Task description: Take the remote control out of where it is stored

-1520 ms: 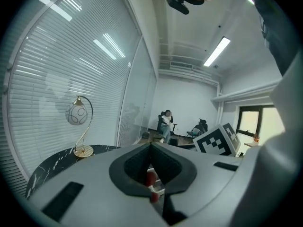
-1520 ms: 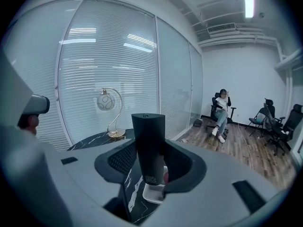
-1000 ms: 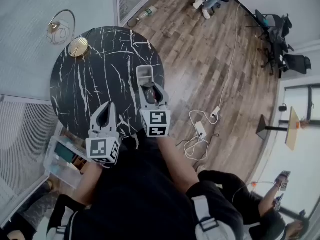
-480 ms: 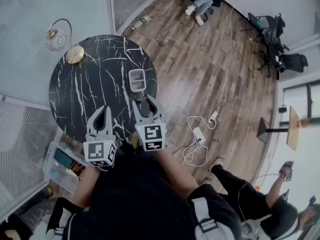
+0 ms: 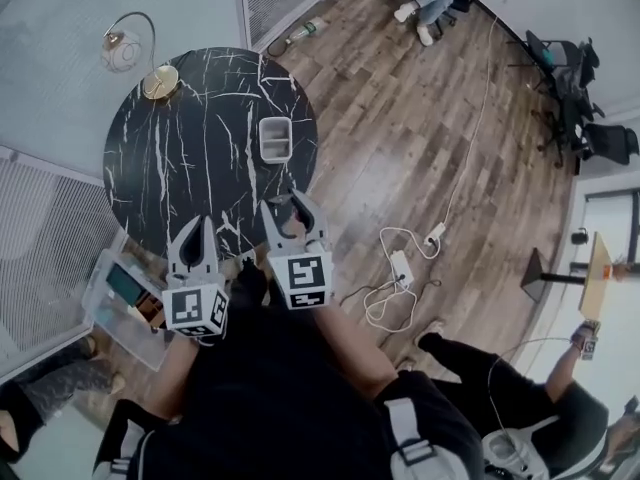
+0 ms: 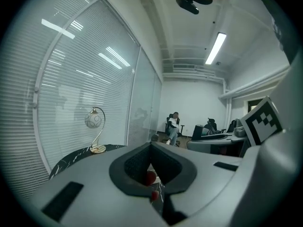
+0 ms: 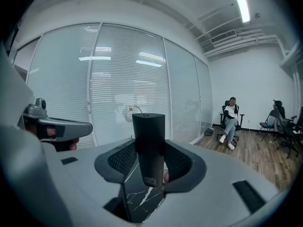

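Observation:
My right gripper (image 5: pixel 290 208) is shut on a black remote control (image 5: pixel 293 222), which stands upright between the pads in the right gripper view (image 7: pixel 149 145). It hangs over the near edge of a round black marble table (image 5: pixel 170 158). A small white holder (image 5: pixel 274 138) stands on that table, well beyond the remote and apart from it. Left of the right one, my left gripper (image 5: pixel 200 230) hovers over the table's near edge. Its jaws meet at the tip with nothing between them (image 6: pixel 151 148).
A lamp with a glass globe and gold base (image 5: pixel 140 68) stands at the table's far left edge. A clear plastic box (image 5: pixel 120 303) sits on the floor left of me. Cables and a power strip (image 5: pixel 400 266) lie on the wood floor at right. A person stands behind me.
Both grippers have drawn back toward me. The right one has carried the remote away from the white holder, which stays on the table.

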`<state>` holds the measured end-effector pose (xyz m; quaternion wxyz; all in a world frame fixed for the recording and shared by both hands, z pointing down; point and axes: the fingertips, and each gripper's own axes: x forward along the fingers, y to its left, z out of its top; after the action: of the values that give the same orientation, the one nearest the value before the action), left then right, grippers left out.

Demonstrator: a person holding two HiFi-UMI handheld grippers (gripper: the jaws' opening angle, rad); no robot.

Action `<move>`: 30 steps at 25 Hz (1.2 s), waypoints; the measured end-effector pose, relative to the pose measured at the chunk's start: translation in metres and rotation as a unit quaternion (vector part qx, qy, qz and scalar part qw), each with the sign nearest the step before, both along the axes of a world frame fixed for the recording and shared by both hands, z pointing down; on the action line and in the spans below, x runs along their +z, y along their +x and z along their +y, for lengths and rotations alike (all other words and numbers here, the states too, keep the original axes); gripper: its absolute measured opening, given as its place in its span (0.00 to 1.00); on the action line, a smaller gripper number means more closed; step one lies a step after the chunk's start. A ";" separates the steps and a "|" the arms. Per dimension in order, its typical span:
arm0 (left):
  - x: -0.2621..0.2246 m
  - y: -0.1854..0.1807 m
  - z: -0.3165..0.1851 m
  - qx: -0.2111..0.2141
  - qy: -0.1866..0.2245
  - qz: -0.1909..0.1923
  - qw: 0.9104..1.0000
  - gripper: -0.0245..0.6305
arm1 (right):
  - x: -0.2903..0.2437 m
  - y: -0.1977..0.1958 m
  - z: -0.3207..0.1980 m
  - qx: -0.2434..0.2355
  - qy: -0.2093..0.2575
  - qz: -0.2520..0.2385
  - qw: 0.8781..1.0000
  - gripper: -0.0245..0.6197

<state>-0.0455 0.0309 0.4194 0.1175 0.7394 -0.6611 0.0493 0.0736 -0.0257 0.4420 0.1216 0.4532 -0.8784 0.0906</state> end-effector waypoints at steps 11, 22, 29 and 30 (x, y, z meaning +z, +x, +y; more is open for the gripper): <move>-0.022 -0.015 0.003 -0.015 0.027 0.004 1.000 0.03 | -0.011 0.000 0.035 -0.009 0.001 -0.016 1.000 0.32; -0.010 -0.010 -0.004 0.028 0.023 0.025 0.999 0.03 | -0.026 -0.015 0.028 0.006 0.040 -0.017 0.999 0.32; -0.010 -0.019 -0.009 0.025 0.020 0.029 0.999 0.03 | -0.038 -0.020 0.027 0.015 0.063 -0.017 0.998 0.32; -0.010 -0.019 -0.009 0.026 0.019 0.030 0.999 0.03 | -0.040 -0.020 0.026 0.016 0.067 -0.016 0.997 0.32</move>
<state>-0.0644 0.0215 0.4096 0.1213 0.7599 -0.6384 0.0178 0.0534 0.0003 0.4022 0.0749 0.4731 -0.8769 0.0404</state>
